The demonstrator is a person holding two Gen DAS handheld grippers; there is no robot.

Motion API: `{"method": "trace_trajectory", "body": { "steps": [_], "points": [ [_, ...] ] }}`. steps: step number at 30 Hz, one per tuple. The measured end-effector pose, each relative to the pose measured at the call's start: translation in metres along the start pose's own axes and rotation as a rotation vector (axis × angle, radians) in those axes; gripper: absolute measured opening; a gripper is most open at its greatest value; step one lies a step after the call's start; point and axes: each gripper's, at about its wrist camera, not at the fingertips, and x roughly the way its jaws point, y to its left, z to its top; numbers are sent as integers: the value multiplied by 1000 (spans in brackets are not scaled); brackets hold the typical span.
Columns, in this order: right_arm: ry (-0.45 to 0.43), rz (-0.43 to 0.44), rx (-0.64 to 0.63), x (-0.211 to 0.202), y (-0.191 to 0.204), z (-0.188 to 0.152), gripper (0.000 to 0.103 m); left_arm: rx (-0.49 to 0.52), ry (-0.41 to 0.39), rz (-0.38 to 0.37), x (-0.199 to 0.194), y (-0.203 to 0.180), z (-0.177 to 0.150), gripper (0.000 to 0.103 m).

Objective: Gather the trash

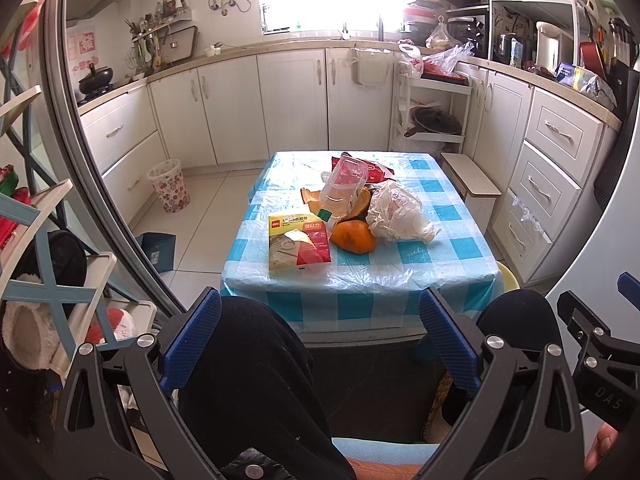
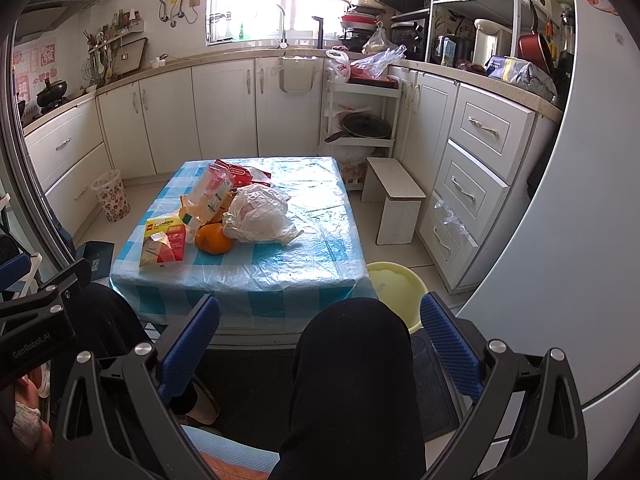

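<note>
Orange peel (image 1: 354, 236) lies half buried under a clear plastic container (image 1: 344, 188) in the trash heap on the checked table (image 1: 400, 272), beside a crumpled white bag (image 1: 394, 212) and a yellow-red packet (image 1: 298, 242). Only the right wrist view shows the yellow basin (image 2: 394, 284) fully. Left gripper (image 1: 320, 344) and right gripper (image 2: 320, 344) hover above the person's knees, both spread wide and holding nothing.

Trash pile mid-table: yellow-red packet (image 1: 298, 242), orange peel (image 1: 354, 237), crumpled white bag (image 1: 396, 212), tipped clear bottle (image 1: 344, 184).
</note>
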Motion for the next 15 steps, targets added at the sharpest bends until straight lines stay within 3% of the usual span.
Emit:
{"method": "trace_trajectory", "body": {
  "steps": [15],
  "points": [
    [-15,57,-13,32,3,15,96,-15,26,36,34,2,7,95]
  ]
}}
